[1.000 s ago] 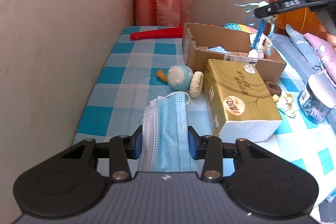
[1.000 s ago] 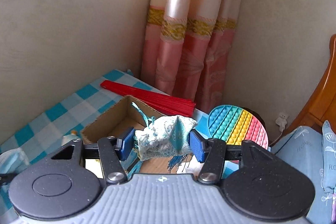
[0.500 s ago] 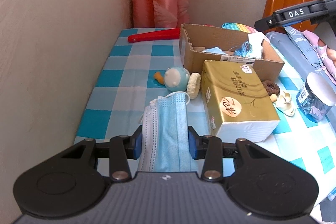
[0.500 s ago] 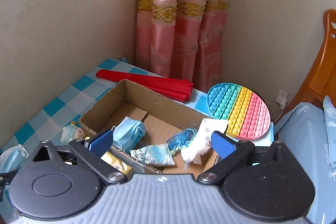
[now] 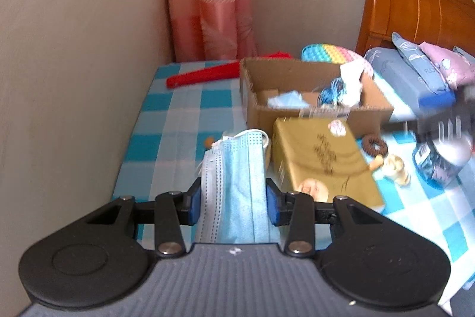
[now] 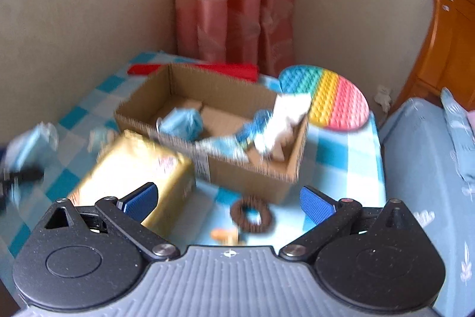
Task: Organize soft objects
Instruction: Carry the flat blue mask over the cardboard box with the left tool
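Note:
A light blue face mask (image 5: 237, 162) hangs forward between the blue pads of my left gripper (image 5: 234, 198), which is shut on it above the checked tablecloth. Beyond it stands the cardboard box (image 5: 297, 70), with a crumpled blue mask (image 6: 181, 122) and a white-and-blue tasselled pouch (image 6: 285, 115) inside. My right gripper (image 6: 227, 196) stands wide open with nothing between its fingers. It hangs just in front of the box and above a brown hair scrunchie (image 6: 236, 213). In the left wrist view it is only a blur at the right edge.
A gold tissue pack (image 5: 320, 162) lies in front of the box, with a glass jar (image 5: 439, 165) and small trinkets to its right. A rainbow pop mat (image 6: 329, 97) and a red fan (image 5: 202, 75) lie behind the box. A wall runs along the left and bedding (image 6: 415, 153) lies to the right.
My right gripper opened and let the tasselled pouch fall into the box, then drew back and down toward the scrunchie. My left gripper lifted the mask a little.

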A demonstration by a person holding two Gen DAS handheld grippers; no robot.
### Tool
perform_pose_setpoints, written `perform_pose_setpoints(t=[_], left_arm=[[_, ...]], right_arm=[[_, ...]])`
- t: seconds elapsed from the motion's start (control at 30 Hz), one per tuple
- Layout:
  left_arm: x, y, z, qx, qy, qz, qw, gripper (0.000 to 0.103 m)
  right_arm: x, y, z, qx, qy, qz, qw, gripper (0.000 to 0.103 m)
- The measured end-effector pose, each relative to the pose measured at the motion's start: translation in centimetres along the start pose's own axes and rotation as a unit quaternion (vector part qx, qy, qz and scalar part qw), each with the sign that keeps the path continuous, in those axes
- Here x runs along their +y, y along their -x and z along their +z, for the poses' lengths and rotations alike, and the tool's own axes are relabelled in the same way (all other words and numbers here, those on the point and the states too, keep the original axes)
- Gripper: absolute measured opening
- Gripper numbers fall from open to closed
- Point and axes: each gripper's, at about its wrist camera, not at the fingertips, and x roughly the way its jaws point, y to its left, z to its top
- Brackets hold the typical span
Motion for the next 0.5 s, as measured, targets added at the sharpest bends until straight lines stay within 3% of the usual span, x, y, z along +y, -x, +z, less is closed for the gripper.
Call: perform_pose_setpoints(t=[0.27, 0.5], left_arm=[[-2.0, -1.6, 4.8, -0.020, -0.034, -0.020, 0.9990, 0.041], [-4.1, -4.9, 9.8, -0.026, -0.056, -0.035, 0.9975, 0.041]], right_arm=[[0.7, 0.9, -4.5, 0.006, -0.036, -0.022, 0.999, 0.103], [-0.3, 2.1, -5.6, -0.004, -0.069, -0.024, 0.997, 0.103]])
